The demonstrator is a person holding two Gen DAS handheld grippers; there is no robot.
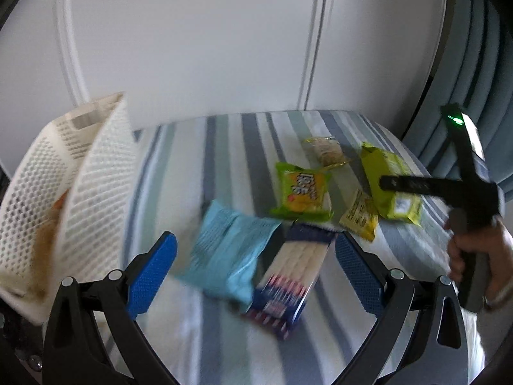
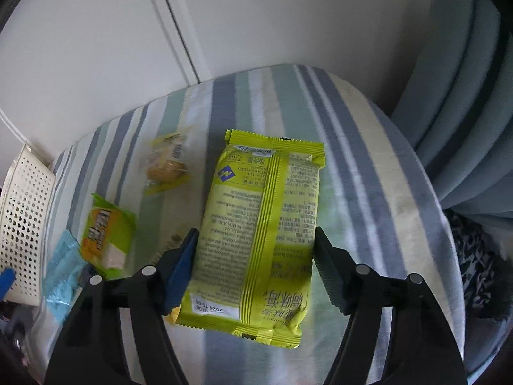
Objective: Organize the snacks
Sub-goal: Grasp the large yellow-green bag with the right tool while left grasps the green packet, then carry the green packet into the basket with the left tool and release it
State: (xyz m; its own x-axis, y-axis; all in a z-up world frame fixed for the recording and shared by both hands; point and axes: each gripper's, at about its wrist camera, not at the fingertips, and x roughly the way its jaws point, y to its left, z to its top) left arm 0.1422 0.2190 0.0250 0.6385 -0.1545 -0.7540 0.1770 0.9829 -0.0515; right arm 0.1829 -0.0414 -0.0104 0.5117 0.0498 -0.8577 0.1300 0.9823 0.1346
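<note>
Several snack packets lie on a striped tablecloth (image 1: 224,147). My left gripper (image 1: 256,256) is open above a light blue packet (image 1: 224,253) and a blue-and-white biscuit packet (image 1: 288,285), touching neither. A white perforated basket (image 1: 64,192) stands at the left, something orange showing inside. My right gripper (image 2: 256,237) is open, its fingers straddling the near half of a large yellow-green packet (image 2: 263,218) that lies flat and undeformed. A green-orange packet (image 1: 301,192), a clear-wrapped cookie (image 1: 327,152) and a small yellow packet (image 1: 360,218) lie between the two grippers.
A white panelled wall (image 1: 208,48) rises right behind the table. Blue curtain folds (image 2: 465,112) hang at the right, with a dark patterned cloth (image 2: 481,256) below. A hand (image 1: 474,250) holds the right gripper (image 1: 394,184). The table edge curves away at right.
</note>
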